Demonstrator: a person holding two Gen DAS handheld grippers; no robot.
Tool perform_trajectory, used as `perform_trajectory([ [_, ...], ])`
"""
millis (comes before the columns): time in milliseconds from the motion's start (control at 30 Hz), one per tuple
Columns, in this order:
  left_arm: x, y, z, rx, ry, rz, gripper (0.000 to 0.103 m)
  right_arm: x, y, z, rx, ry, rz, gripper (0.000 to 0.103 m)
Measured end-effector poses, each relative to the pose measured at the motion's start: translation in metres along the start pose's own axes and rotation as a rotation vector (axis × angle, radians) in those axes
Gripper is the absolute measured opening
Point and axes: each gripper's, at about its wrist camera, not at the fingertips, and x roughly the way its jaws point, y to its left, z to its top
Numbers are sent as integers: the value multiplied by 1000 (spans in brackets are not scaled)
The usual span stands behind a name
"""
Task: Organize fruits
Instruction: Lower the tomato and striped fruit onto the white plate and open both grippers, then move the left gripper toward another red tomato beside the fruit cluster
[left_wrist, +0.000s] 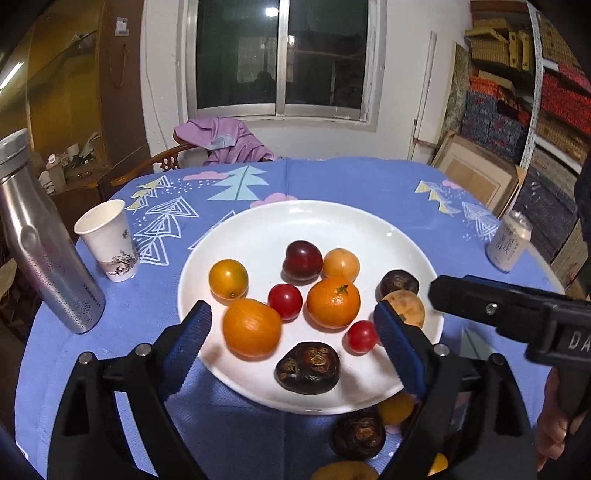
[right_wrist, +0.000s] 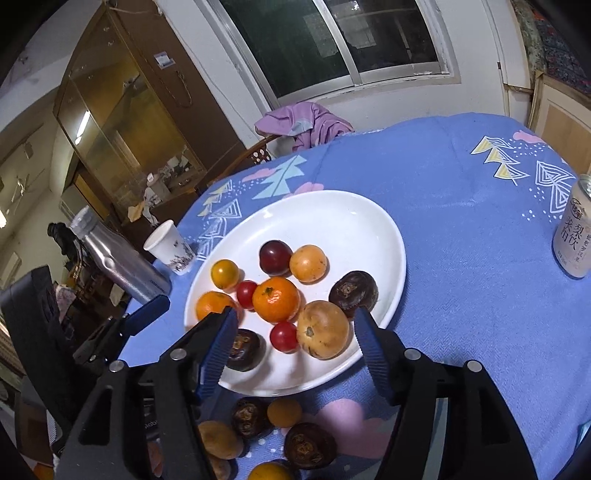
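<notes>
A white plate on the blue tablecloth holds several fruits: two mandarins, two red tomatoes, a yellow tomato, a plum, tan round fruits and dark brown ones. My left gripper hangs open over the plate's near edge, the left mandarin loose between its wide fingers. My right gripper is open too, above a red tomato and a tan fruit, touching neither. More fruits lie on the cloth in front of the plate, partly hidden by the fingers.
A dented steel bottle and a paper cup stand left of the plate, a drink can to its right. A chair with purple cloth sits behind the table. Stacked boxes fill the right wall.
</notes>
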Motion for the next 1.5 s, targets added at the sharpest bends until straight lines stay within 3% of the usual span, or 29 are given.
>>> perform_trajectory([
  [200, -16, 30, -9, -106, -3, 2, 92, -30, 0, -10, 28, -33, 61, 77],
  [367, -35, 52, -34, -139, 1, 32, 95, -49, -7, -27, 50, -54, 82, 77],
  [533, -46, 75, -65, -209, 35, 65, 96, -64, -34, -60, 110, -65, 66, 79],
  [700, -63, 90, -88, -264, 36, 65, 96, -69, -76, -88, 270, -40, 63, 82],
  [867, -67, 91, -98, -257, 44, 73, 98, -69, -90, -90, 348, -46, 95, 82],
  [1200, -67, 82, -92, -209, 48, 51, 98, -68, -65, -88, 239, -31, 88, 88],
  [1500, -63, 68, -93, -157, 73, 14, 98, -68, -68, -89, 255, -13, 92, 88],
])
